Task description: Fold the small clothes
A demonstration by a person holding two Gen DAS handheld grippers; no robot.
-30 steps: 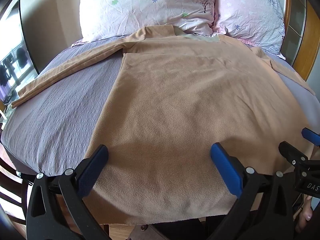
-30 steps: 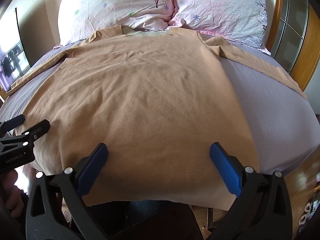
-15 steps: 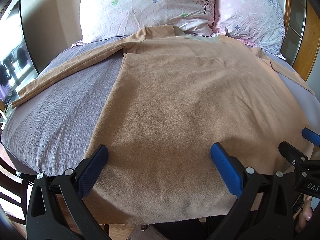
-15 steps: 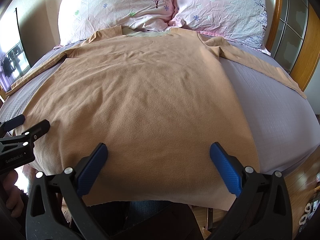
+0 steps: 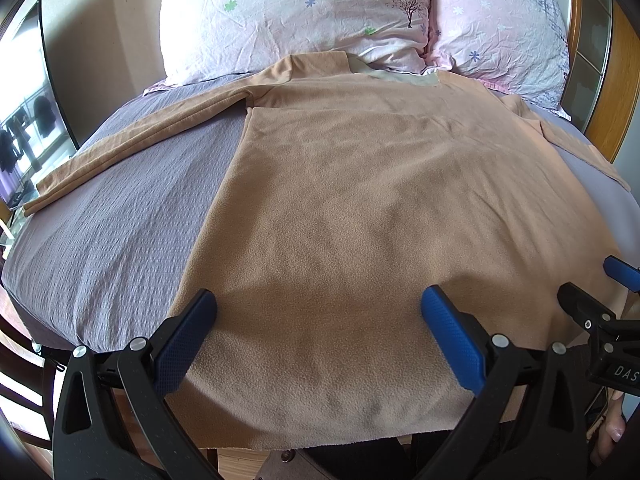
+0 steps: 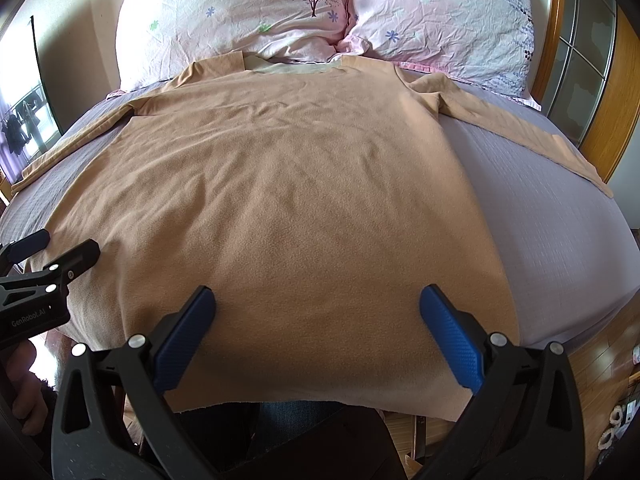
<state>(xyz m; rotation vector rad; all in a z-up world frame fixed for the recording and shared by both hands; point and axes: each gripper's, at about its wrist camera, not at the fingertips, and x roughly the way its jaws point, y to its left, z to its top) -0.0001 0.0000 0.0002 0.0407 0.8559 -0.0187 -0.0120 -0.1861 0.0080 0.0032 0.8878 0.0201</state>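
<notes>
Tan long-sleeved shirt [image 5: 360,208] spread flat on the bed [image 5: 120,232].
Left gripper [image 5: 318,308] and right gripper [image 6: 318,308] hover above its hem at frame bottom, jaws apart, empty.

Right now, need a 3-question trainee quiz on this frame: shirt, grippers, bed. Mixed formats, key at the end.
1. True or false: the left gripper and the right gripper are both open above the hem end of the tan shirt.
2. Multiple choice: how do the shirt's sleeves lie? A) folded across the chest B) spread out to both sides on the grey bedspread C) tucked under the body.
3. Fill in: the shirt's collar end points toward the two floral ______.

Key: 1 true; 2 B; 3 pillows.
</notes>
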